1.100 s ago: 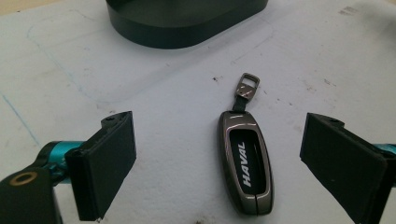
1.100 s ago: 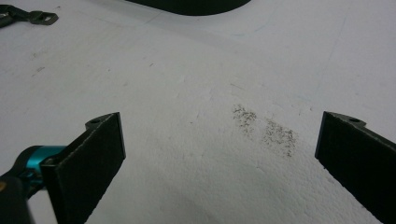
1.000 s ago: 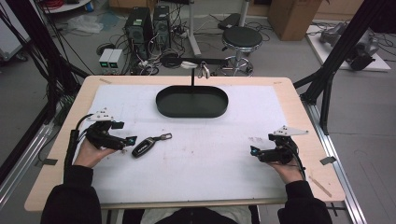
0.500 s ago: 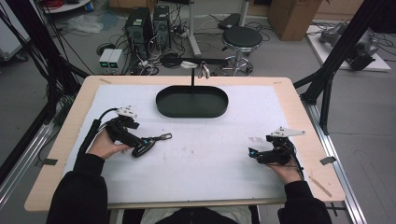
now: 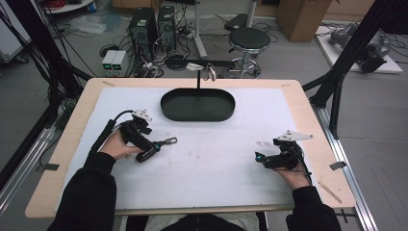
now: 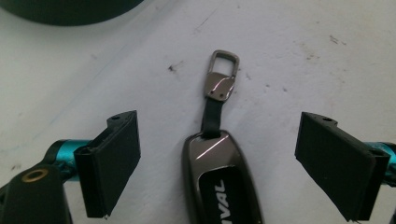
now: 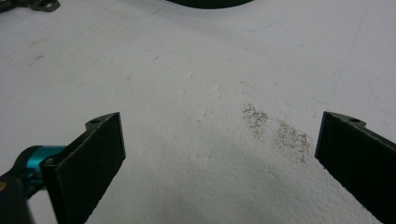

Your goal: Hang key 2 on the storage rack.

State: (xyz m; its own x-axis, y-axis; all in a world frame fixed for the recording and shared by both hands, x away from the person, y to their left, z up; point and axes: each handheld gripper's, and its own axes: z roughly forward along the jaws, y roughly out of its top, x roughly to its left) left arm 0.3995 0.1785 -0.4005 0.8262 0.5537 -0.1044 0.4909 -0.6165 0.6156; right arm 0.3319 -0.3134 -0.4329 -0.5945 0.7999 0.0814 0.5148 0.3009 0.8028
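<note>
Your left gripper [image 6: 217, 163] straddles the key fob [image 6: 219, 182], fingers [image 6: 114, 163] spread and just closing slightly, not yet touching it. Close off-centre and the glossy shell may skid across the bench [image 5: 216, 168]. Your right gripper [image 7: 224, 168] hangs spread over nothing.

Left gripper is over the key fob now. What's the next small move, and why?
Probably lower the left gripper a touch and close on the key fob. The fob lies flat on the white mat between the fingers, which have just been closing a little but stand clear of it on both sides. The right gripper is open over bare mat.

Key fob [image 6: 219, 186] between left tongs [image 6: 233, 163]
</note>
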